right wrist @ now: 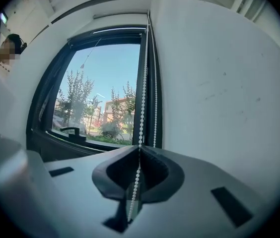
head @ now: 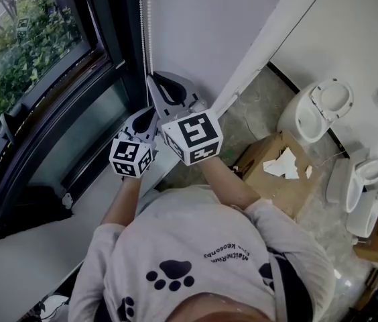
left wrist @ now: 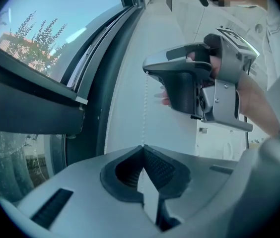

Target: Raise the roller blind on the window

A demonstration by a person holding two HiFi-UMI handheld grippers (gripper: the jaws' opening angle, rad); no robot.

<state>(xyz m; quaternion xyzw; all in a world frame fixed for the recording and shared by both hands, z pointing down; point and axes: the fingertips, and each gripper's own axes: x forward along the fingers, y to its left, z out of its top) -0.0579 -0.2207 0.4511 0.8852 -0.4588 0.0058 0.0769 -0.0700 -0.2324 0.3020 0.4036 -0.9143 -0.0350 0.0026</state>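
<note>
Premises: a small room with a white wall (head: 209, 25), a dark-framed window (head: 48, 92) onto trees, and a floor carrying loose ceramic toilet pans (head: 320, 109) and an open cardboard box (head: 276, 173).

Task item: the bead chain (right wrist: 142, 83) of the roller blind hangs in two strands at the window's right edge, just beside the wall. No blind fabric shows across the glass in the right gripper view. Where its hem sits cannot be told.

Right gripper (right wrist: 139, 150): jaws pressed together on the strand nearer the glass, and the beads run down through the closed pads. In the head view it is the higher of the two grips.

Left gripper (left wrist: 142, 147): jaws pressed together, with the chain meeting them at the tips. It appears to be pinched there, directly below the right gripper. Whether this is the same strand cannot be confirmed.

Assessment: the step in hand looks like a hand-over-hand draw on one strand.

Recommendations:
- Pull straight down along the line of the chain, not outward from the wall.
- Keep one grip firm before releasing the other.
- Stay on one strand throughout.
- Draw steadily, since a jerk could slip beads through the pads.
</note>
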